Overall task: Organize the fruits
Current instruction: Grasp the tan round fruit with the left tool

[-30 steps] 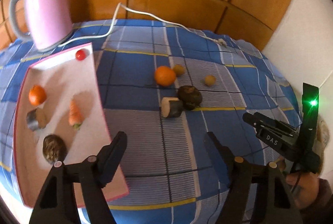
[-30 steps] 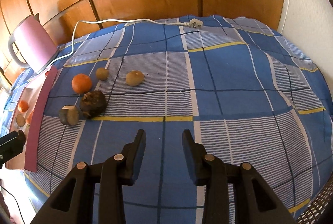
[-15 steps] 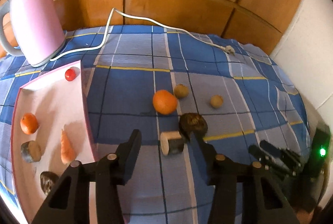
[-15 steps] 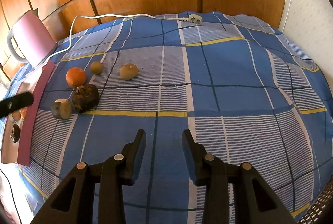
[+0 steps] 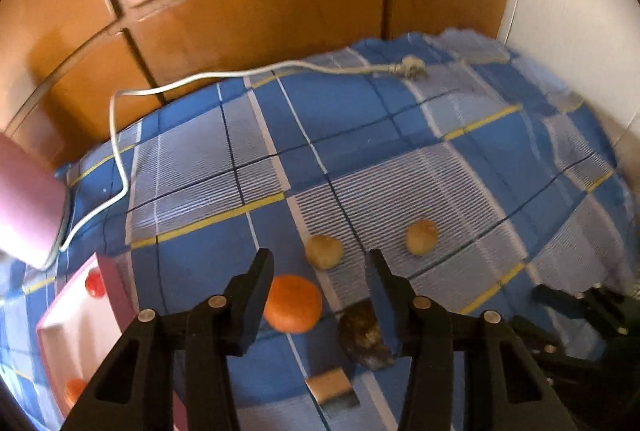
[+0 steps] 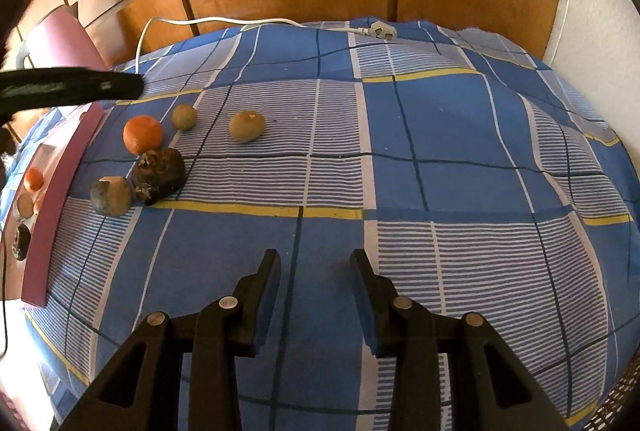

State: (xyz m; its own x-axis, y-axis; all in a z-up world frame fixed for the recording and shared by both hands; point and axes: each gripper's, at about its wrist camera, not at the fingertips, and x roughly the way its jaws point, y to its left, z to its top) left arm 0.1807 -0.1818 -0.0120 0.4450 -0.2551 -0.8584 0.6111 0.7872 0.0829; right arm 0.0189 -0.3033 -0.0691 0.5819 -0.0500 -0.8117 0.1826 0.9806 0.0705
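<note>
You swung your left gripper (image 5: 320, 267) from the tray (image 5: 116, 295) over the orange (image 5: 294, 305), jaws narrowed and empty; your right gripper (image 6: 316, 267) hung narrow, empty.

orange (image 6: 143, 134) on cloth (image 6: 400, 135), right of tray (image 6: 60, 199)

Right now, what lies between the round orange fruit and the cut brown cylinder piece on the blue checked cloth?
In the right wrist view, the dark rough lump lies between the round orange fruit and the cut brown cylinder piece, close against both.
</note>
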